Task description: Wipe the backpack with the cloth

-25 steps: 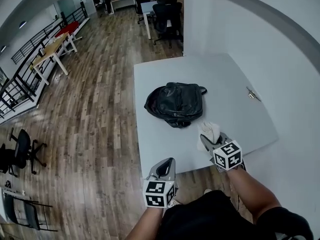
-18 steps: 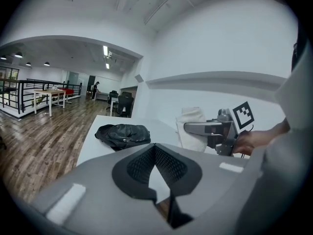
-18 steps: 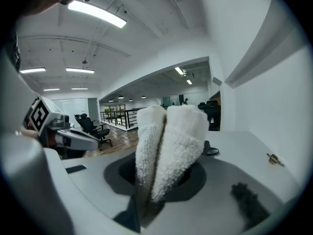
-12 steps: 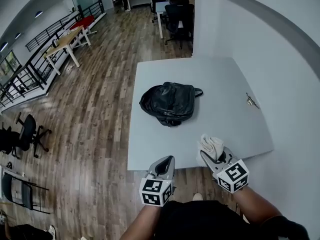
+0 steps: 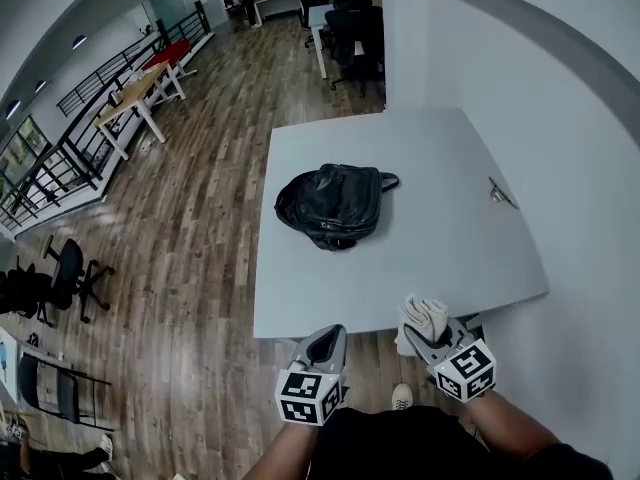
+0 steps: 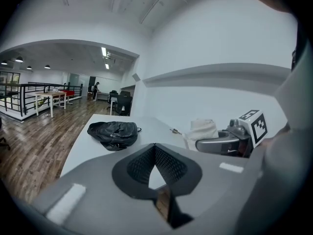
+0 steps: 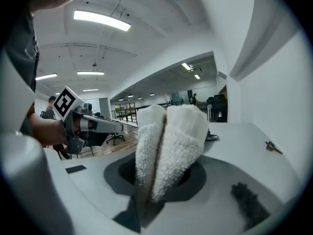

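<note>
Centre frame, the black backpack (image 5: 332, 205) lies slumped on the white bench (image 5: 440, 258), well apart from both tools at the lower edge. The right gripper (image 5: 425, 334) has its fingers clamped on a folded white cloth (image 5: 424, 315), while the left gripper (image 5: 330, 336) is pressed closed on nothing. The bag looks soft, slick and likely to slide under wiping, so steadying it near its top loop seems wise
</note>
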### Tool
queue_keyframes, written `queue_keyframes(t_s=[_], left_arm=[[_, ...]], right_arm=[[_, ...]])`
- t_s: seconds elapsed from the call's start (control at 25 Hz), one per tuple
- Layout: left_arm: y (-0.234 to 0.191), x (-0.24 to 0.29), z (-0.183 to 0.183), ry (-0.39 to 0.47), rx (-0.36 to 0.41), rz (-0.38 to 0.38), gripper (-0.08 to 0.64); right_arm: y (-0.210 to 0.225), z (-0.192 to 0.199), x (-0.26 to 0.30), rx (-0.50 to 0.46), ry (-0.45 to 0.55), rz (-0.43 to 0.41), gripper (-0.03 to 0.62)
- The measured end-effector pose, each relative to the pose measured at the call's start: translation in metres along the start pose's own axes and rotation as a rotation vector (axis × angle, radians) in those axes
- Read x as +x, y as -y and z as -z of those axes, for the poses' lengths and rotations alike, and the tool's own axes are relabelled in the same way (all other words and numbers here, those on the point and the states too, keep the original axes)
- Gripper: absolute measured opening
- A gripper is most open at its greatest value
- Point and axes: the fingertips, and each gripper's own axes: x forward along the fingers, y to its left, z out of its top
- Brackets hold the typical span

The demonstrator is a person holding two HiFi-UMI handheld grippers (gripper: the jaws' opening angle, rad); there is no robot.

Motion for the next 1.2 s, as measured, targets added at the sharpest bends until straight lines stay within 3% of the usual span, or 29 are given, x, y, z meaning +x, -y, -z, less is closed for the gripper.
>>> queue_keyframes(t_s=[0.32,0.68,1.2], left_arm=[[-0.027,-0.020,0.011,-0.066,0.075,0.079,0.008],[-0.064,-0.040,0.013,-0.057,0.055,0.099,0.008],[-0.063,-0.043,0.009,-0.034,0.040,0.117,0.008]], right_arm=[[-0.024,0.002,0.026,0.052,0.024,0.097,0.095],[-0.051,-0.006,0.039,0.065,0.015,0.149,0.094],[-0.059,-0.007,0.039,0.052,-0.005,0.148,0.094]])
